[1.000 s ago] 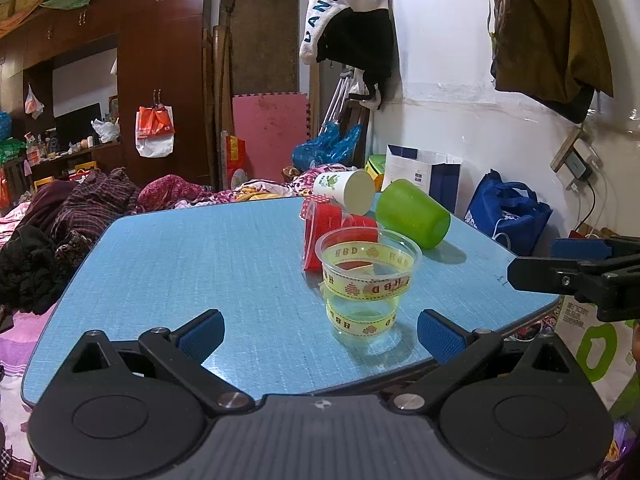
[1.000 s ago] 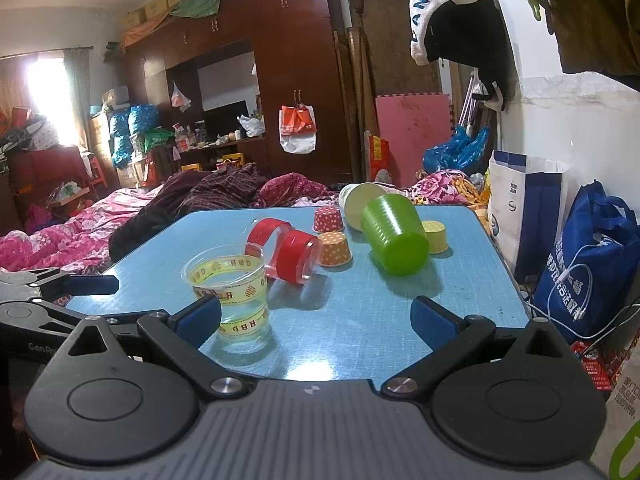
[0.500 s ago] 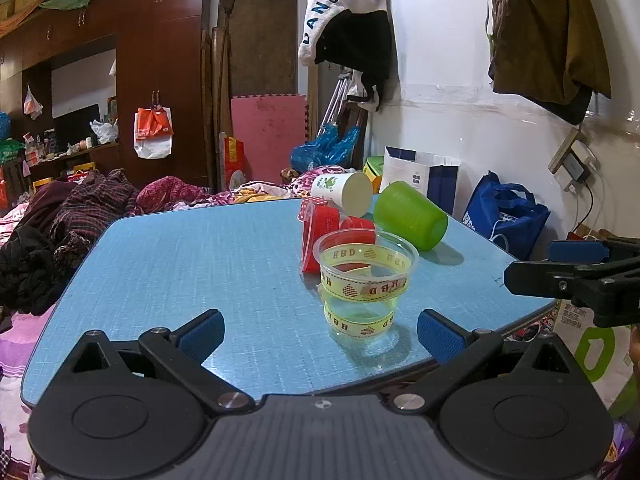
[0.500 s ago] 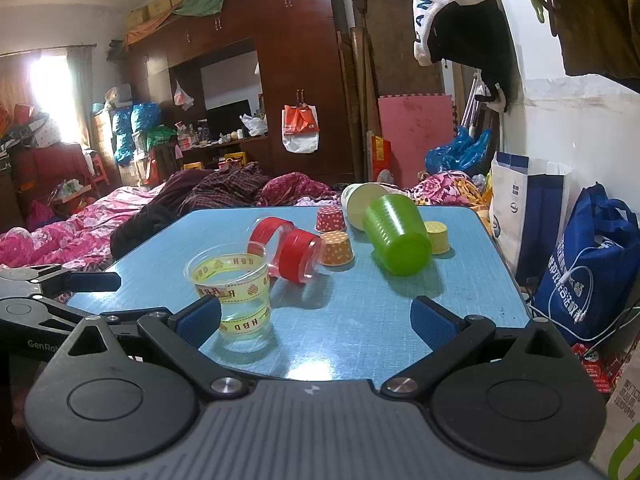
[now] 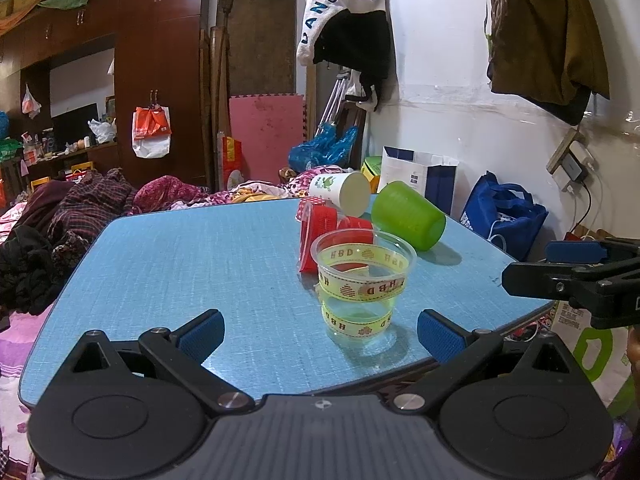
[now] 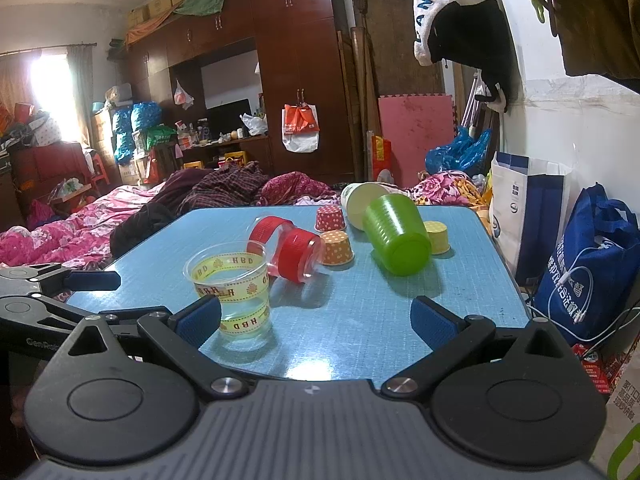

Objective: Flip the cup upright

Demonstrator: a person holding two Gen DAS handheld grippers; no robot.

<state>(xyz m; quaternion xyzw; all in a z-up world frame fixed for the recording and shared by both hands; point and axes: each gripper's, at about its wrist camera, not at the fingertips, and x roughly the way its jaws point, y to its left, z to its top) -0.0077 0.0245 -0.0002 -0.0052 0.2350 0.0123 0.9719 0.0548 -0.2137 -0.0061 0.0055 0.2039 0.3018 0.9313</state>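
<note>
A clear cup with yellow ribbon bands [image 5: 363,285] stands upright near the blue table's front edge; it also shows in the right wrist view [image 6: 232,288]. Behind it a clear cup with red bands [image 6: 289,249] lies on its side, as do a green cup [image 6: 396,234] and a white paper cup [image 6: 358,200]. My left gripper [image 5: 320,330] is open and empty, just short of the upright cup. My right gripper [image 6: 316,318] is open and empty at the table's front edge, the upright cup by its left finger.
Three small dotted paper cups stand upside down: red [image 6: 330,218], orange [image 6: 337,247], yellow [image 6: 436,237]. The blue table [image 5: 192,264] has a bed with clothes on its left. Bags [image 6: 592,280] stand on the floor to the right by the white wall.
Both grippers have drifted very slightly; the cups have not moved.
</note>
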